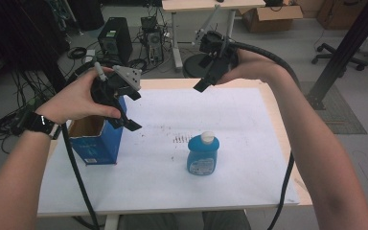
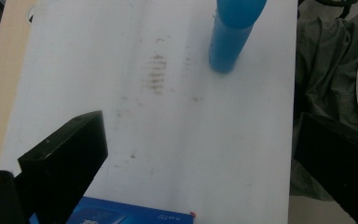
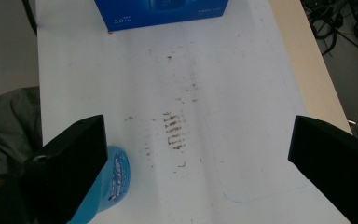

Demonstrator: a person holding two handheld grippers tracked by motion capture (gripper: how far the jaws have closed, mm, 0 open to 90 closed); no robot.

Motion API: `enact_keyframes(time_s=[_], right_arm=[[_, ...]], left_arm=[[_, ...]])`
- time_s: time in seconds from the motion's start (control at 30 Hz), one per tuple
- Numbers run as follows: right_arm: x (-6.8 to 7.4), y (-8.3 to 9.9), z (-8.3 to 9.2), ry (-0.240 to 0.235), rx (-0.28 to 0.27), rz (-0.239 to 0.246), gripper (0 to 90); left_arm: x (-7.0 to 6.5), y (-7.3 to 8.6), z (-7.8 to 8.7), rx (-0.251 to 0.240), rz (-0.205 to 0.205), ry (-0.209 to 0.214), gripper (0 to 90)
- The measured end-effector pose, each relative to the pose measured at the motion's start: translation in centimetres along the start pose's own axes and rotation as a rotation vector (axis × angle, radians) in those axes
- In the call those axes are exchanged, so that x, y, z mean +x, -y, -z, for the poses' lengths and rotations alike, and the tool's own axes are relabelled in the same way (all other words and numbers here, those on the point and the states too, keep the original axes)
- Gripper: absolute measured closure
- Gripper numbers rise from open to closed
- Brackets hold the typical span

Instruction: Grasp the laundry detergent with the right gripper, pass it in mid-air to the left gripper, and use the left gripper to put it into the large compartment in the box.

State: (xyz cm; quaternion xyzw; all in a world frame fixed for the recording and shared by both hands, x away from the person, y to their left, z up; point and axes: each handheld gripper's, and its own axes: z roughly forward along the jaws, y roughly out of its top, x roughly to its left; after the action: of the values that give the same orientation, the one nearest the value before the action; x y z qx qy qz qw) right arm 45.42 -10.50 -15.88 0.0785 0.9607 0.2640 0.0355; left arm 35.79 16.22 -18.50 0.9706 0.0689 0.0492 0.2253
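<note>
A blue bottle (image 1: 203,155) with a white cap stands upright near the front middle of the white table cover (image 1: 196,110). An open blue cardboard box (image 1: 97,139) stands at the table's left side. My left gripper (image 1: 130,109) is held in the air above the box's right edge, open with nothing between its jaws. My right gripper (image 1: 206,79) hovers over the far edge of the table, open and holding nothing. The left gripper view has the bottle (image 2: 232,32) ahead and the box top (image 2: 130,213) just below. The right gripper view has the bottle (image 3: 114,179) beside the left jaw and the box (image 3: 163,11) far ahead.
Dark scuff marks (image 1: 181,139) stain the cover's middle. The wooden tabletop (image 1: 280,129) shows past the cover's right edge. Beyond the table, on the floor, are computer towers (image 1: 115,40), cables, another desk (image 1: 206,5) and cardboard boxes (image 1: 268,17).
</note>
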Motion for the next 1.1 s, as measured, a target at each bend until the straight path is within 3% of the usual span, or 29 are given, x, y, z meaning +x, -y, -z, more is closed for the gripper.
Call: enact_keyframes(time_s=[0.3,0.53,1.1], right_arm=[[0.0,0.4,0.3,-0.003,-0.007,0.004,3.6],[0.3,1.6,1.1,-0.013,-0.059,0.012,3.1],[1.9,7.0,2.4,-0.028,-0.191,0.002,2.3]], left_arm=[[0.0,-0.1,0.0,0.006,0.004,0.004,3.8],[-0.3,0.1,0.0,0.018,0.009,0.004,3.8],[-0.7,0.4,-0.6,0.035,0.016,-0.006,3.7]])
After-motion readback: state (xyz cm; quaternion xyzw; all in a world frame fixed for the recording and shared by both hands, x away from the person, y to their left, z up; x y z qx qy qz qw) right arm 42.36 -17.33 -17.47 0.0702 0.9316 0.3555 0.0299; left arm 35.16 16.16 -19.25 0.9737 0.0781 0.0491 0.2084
